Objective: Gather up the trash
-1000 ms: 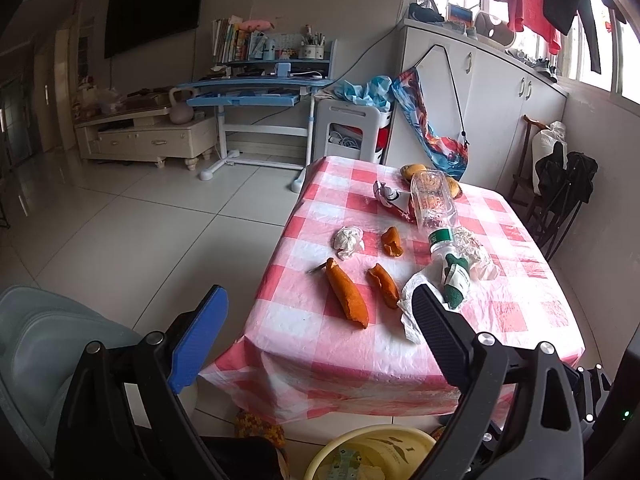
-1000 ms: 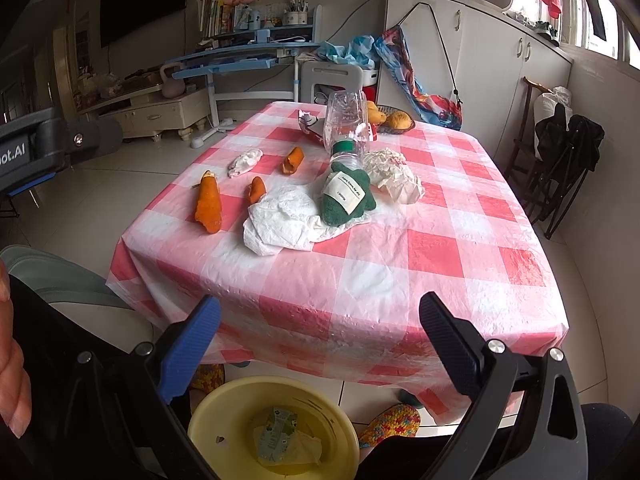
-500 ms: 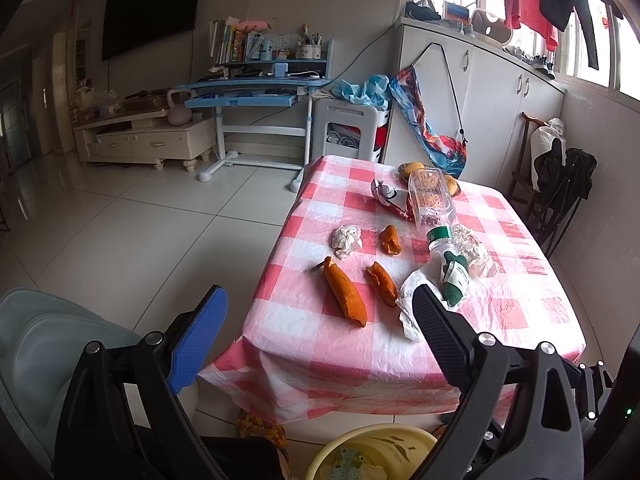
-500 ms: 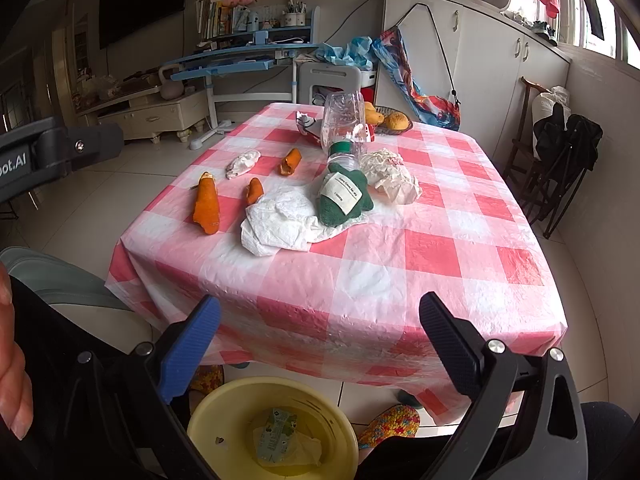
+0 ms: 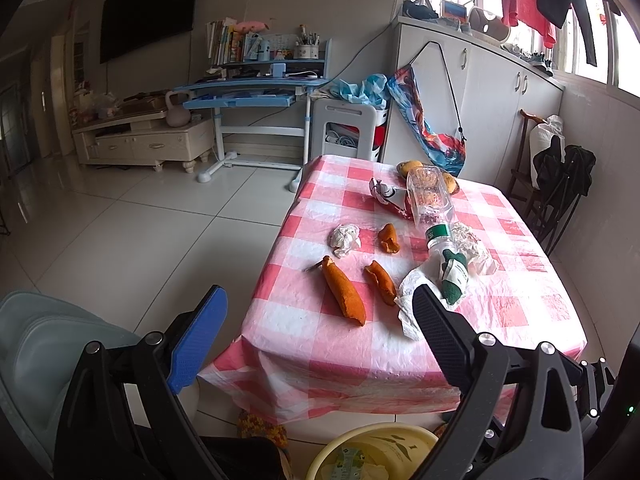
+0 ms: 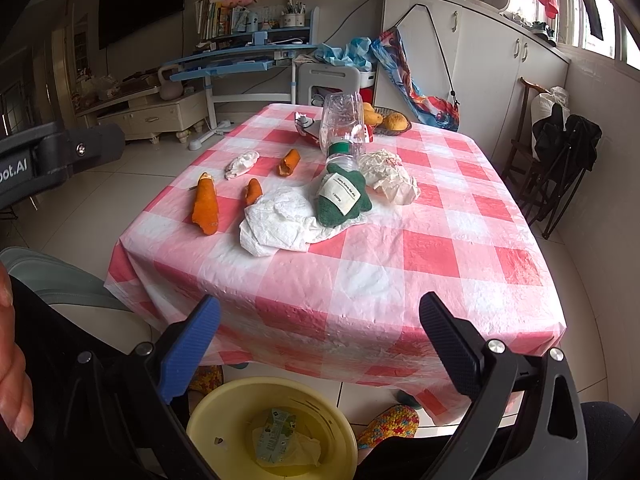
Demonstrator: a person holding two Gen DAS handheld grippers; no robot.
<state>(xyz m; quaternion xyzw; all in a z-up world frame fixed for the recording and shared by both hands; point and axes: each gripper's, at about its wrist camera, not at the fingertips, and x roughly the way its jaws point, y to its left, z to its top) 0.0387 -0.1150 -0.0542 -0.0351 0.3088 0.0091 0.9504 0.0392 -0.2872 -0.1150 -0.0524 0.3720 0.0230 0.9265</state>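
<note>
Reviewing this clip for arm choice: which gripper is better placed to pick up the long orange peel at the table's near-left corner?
Probably left. The left gripper is open with the long orange peel almost straight ahead; from the right gripper, also open and empty, the peel lies far off to the left.

My tongs' pads (image 6: pixel 188 354): ribbed matt plastic, blue and black. Tablecloth (image 6: pixel 400 248): glossy crinkled plastic sheet. On it: clear plastic bottle (image 6: pixel 344 128), crumpled white paper (image 6: pixel 280 220), rough orange peels (image 6: pixel 205 208). Below it: smooth yellow plastic basin (image 6: pixel 344 432).
</note>
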